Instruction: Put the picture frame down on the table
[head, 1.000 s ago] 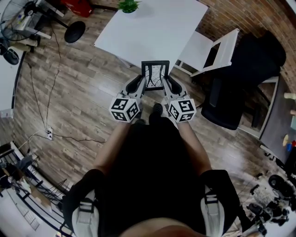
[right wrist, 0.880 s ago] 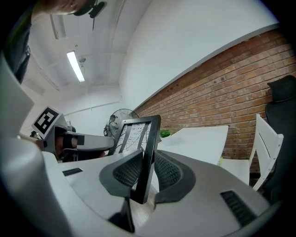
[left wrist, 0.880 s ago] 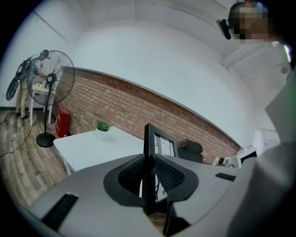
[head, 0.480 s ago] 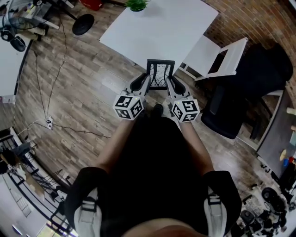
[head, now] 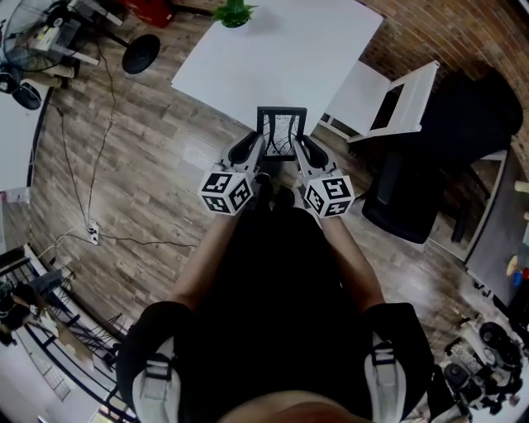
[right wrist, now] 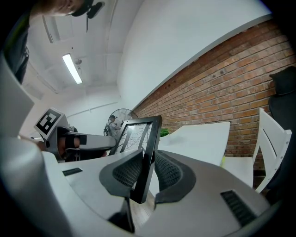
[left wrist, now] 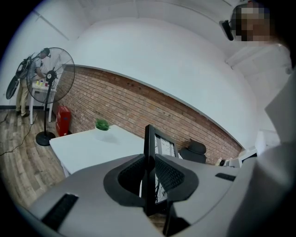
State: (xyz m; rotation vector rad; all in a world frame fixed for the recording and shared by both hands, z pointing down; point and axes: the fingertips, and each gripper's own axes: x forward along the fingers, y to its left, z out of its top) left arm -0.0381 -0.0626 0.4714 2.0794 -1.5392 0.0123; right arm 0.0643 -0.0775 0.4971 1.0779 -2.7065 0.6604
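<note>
A black picture frame (head: 280,134) with a line drawing in it hangs upright in front of me, just short of the near edge of the white table (head: 281,49). My left gripper (head: 257,150) is shut on its left side and my right gripper (head: 298,149) is shut on its right side. In the left gripper view the frame (left wrist: 151,152) stands edge-on between the jaws, pinched by the ribbed pads (left wrist: 169,173). In the right gripper view the frame (right wrist: 144,148) leans between the pads (right wrist: 127,171), and the left gripper (right wrist: 74,141) shows beyond it.
A small green plant (head: 233,11) stands at the table's far edge. A white chair (head: 388,91) sits to the table's right, with a black office chair (head: 438,157) beside it. A standing fan (left wrist: 50,76) and cables (head: 91,140) are on the wooden floor at left.
Both grippers and the frame have drifted slightly toward the table edge; the grip on the frame is unchanged.
</note>
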